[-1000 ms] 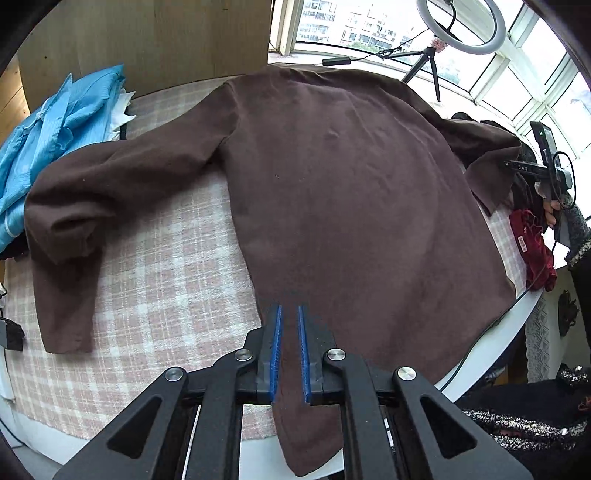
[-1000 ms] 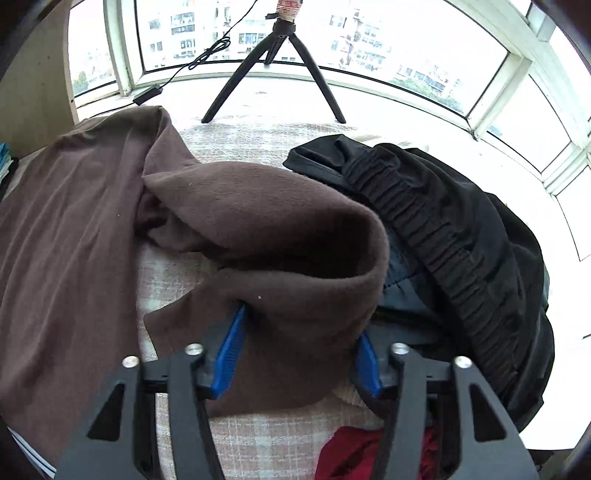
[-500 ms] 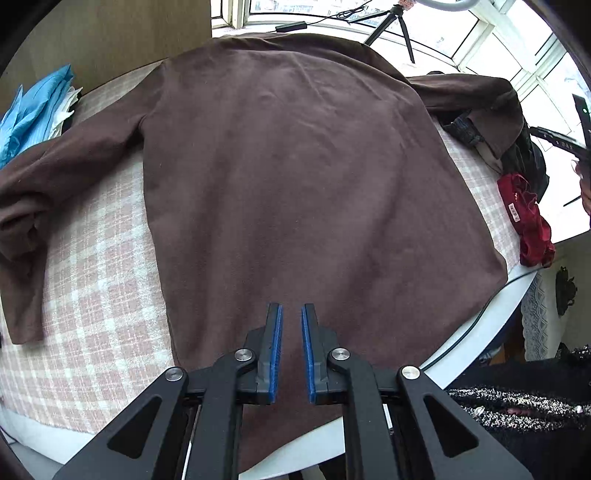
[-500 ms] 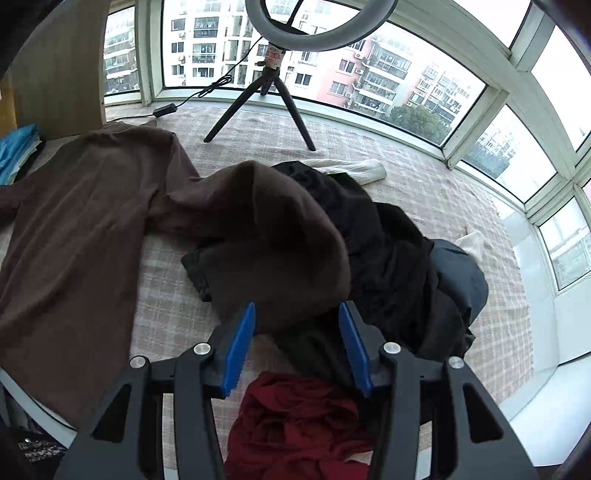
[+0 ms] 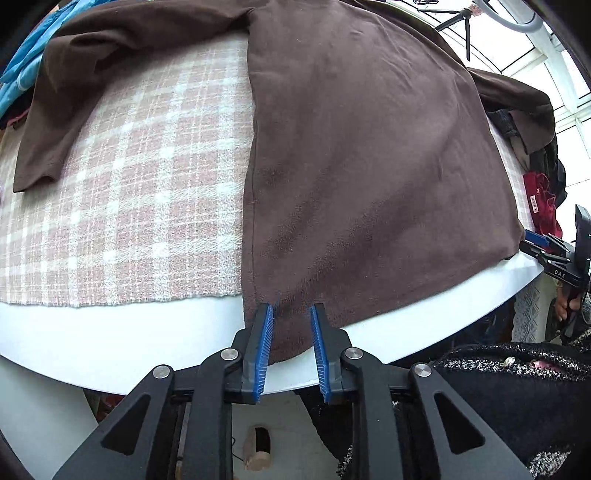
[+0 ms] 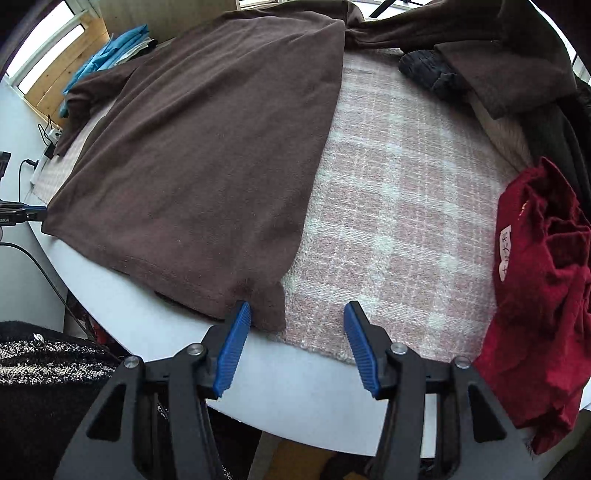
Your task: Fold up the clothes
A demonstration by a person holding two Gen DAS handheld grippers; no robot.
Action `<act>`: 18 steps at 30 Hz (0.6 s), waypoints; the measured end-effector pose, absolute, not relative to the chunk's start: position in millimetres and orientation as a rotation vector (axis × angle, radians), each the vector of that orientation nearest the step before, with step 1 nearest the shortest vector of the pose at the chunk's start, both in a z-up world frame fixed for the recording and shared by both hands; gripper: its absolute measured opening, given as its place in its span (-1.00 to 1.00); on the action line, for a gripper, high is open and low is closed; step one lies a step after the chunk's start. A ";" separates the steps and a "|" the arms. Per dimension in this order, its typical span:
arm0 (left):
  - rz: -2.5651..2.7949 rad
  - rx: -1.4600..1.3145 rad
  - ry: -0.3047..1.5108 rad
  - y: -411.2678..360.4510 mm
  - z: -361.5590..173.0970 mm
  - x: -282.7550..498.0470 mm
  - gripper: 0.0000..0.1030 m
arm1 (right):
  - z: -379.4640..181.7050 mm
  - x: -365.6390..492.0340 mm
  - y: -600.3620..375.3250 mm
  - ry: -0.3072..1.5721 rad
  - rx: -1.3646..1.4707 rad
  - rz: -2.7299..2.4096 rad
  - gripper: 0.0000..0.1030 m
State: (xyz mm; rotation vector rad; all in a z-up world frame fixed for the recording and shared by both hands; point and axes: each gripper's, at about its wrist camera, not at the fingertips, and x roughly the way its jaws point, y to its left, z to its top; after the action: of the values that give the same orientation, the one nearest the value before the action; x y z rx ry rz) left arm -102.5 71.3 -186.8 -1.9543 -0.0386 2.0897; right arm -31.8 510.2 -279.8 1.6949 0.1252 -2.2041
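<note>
A brown long-sleeved top lies spread flat on a pink plaid cloth over a white round table. My left gripper is open, its blue pads either side of the top's near left hem corner, which hangs over the table edge. In the right wrist view the top fills the left half. My right gripper is open wide at the top's near right hem corner; the corner lies just inside the left pad. The right sleeve lies over a dark pile.
A red garment is heaped at the right table edge. Black clothes lie at the back right. Blue folded clothes sit at the far left. A tripod stands by the window. A cable hangs at the left.
Both grippers dropped down to the near table edge at the top's hem. The left gripper opened from nearly closed. The right gripper left the sleeve over the dark pile and moved to the right hem corner.
</note>
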 end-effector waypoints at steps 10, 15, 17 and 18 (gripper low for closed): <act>2.064 -1.939 0.012 63.3 -185.5 -107.0 -0.77 | -250.4 -28.4 481.5 0.163 1.652 -2.114 -0.81; 2.208 -1.796 0.058 54.9 -150.0 -181.5 -0.66 | -212.9 -31.6 494.3 0.142 1.640 -2.168 -0.81; 2.227 -1.771 0.005 57.2 -153.2 -225.5 -0.62 | -219.3 -35.5 490.0 0.177 1.644 -2.189 -0.81; 2.234 -1.760 -0.022 58.5 -155.4 -247.5 -0.61 | -225.6 -37.3 489.7 0.190 1.665 -2.182 -0.81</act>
State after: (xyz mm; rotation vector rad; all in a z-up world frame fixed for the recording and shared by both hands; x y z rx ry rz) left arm -247.5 58.5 -155.4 -1.7600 -0.0225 2.2345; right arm -37.3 489.7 -225.6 1.6650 0.1903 -2.1824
